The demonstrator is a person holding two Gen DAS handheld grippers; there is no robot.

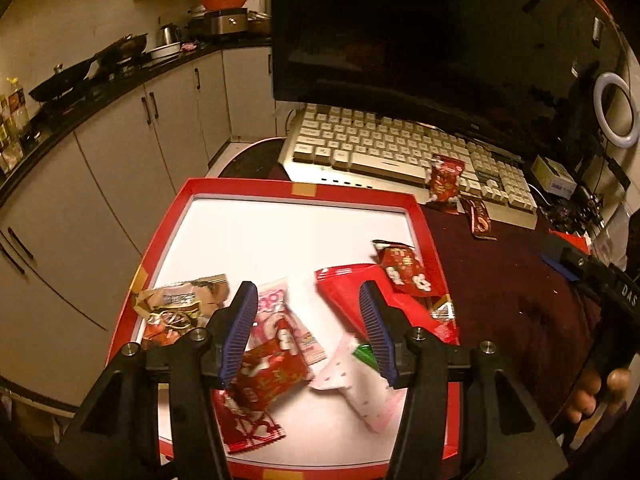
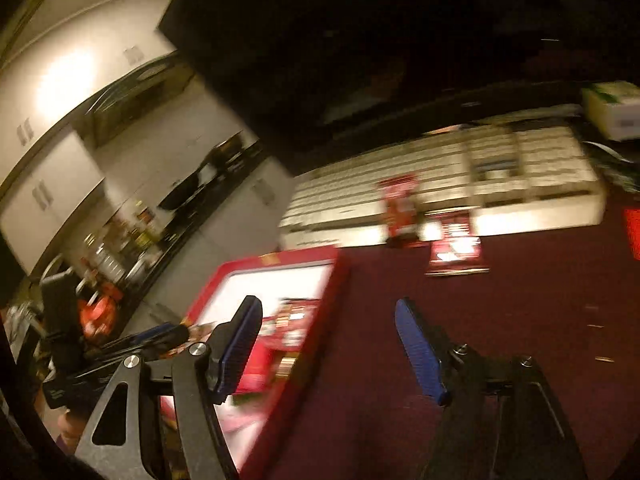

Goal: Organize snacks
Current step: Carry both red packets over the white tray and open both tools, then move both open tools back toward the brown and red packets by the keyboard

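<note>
Over the red tray [image 1: 424, 232] of snack packets [image 1: 272, 380], the left gripper [image 1: 308, 320] hangs, jaws parted, empty. The right gripper [image 2: 328, 344] has wide, empty jaws above the surface [image 2: 520, 320].

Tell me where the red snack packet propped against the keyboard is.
In the left wrist view, the red snack packet stands upper right, against the keyboard front edge, beyond the red tray.

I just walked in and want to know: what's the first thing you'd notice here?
The bright red tray with its white floor, right below the left tongs, is full of shiny snack packets. Behind it a pale keyboard sits under a big dark monitor, and two more red packets lie by the keyboard on the maroon cloth.
</note>
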